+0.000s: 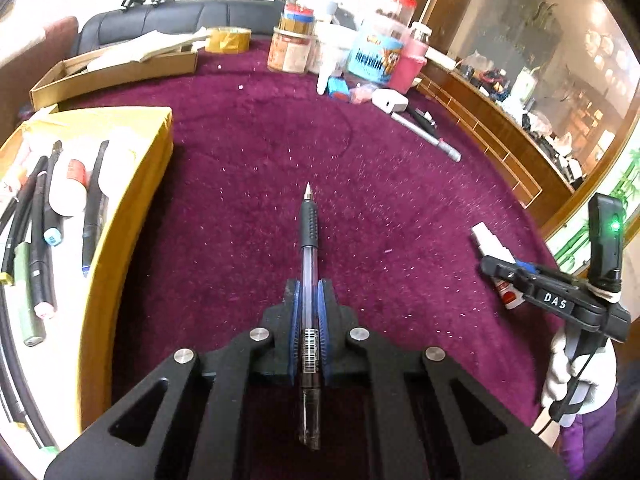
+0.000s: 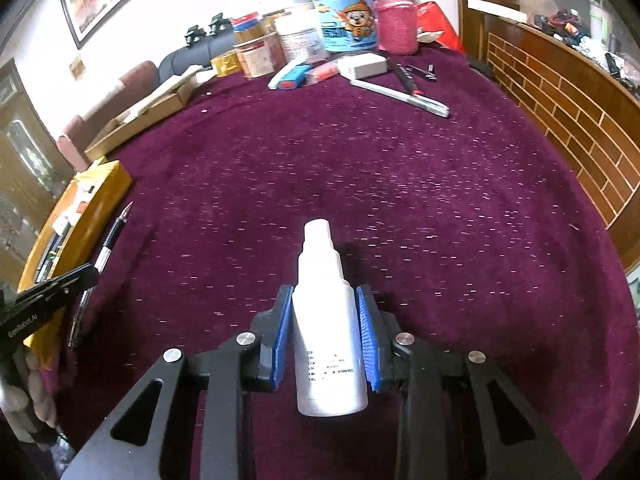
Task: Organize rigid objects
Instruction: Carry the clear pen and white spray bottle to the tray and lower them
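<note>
My left gripper (image 1: 308,292) is shut on a clear gel pen (image 1: 309,264) with a black grip, its tip pointing forward above the purple cloth. The yellow box (image 1: 132,184) with several pens and markers lies just to its left. My right gripper (image 2: 325,300) is shut on a white spray bottle (image 2: 326,320), nozzle pointing forward. In the right wrist view the pen (image 2: 114,232) and the left gripper (image 2: 48,296) show at the far left beside the yellow box (image 2: 100,200). In the left wrist view the right gripper (image 1: 496,264) holds the bottle (image 1: 490,242) at the right.
At the table's far side stand jars and tins (image 2: 344,24), a pink bottle (image 2: 396,20), a tape roll (image 1: 228,40), a white charger (image 2: 364,66) and loose pens (image 2: 404,96). A flat cardboard box (image 1: 112,68) lies at the far left. A wooden cabinet (image 2: 568,100) borders the right.
</note>
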Motion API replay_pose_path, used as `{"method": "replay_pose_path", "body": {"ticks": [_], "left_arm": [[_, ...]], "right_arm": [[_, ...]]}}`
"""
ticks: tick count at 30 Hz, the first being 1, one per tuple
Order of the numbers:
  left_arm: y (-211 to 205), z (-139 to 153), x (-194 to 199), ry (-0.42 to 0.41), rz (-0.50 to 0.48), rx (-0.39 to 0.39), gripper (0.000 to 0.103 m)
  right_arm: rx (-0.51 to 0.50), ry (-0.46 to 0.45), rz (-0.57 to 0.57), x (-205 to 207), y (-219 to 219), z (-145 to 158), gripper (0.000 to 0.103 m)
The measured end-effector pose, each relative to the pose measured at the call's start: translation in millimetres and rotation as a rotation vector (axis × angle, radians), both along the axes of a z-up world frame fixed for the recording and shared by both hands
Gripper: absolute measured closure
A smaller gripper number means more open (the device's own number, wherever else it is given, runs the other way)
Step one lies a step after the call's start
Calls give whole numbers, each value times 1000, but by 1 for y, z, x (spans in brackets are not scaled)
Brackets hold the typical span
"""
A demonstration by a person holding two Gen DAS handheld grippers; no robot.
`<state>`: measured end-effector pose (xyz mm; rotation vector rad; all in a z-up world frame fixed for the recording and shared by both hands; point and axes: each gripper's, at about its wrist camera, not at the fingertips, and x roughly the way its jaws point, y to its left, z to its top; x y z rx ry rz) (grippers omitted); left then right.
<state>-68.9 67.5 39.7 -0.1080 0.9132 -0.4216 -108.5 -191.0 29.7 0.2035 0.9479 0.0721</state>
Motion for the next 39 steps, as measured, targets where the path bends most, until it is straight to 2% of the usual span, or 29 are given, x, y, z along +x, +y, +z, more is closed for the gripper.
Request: {"method": "replay_pose_path", "body": {"ticks": [5,12,17,22,30,34,39], "left_arm": [[14,10,-10,-19,10,-27,97],[79,30,-31,-16,92,-186,97],[139,37,-45,-42,201,-214,96],[193,29,-50,-44,337,-229,96],[241,0,-51,11,487,-189,96],[245,-9,-53,24,491,-179,96],[239,-9,-49,9,511,-85,94]], "right_arm": [[53,-3,47,2,21,7,76],[111,2,149,6,66,18,75],[155,-2,231,12,105,29,75],[200,7,341,20,159,38,75],[223,57,492,33,256,36,75],[226,88,509,43,293,28,75],[177,113,462,59,327,12,76]]}}
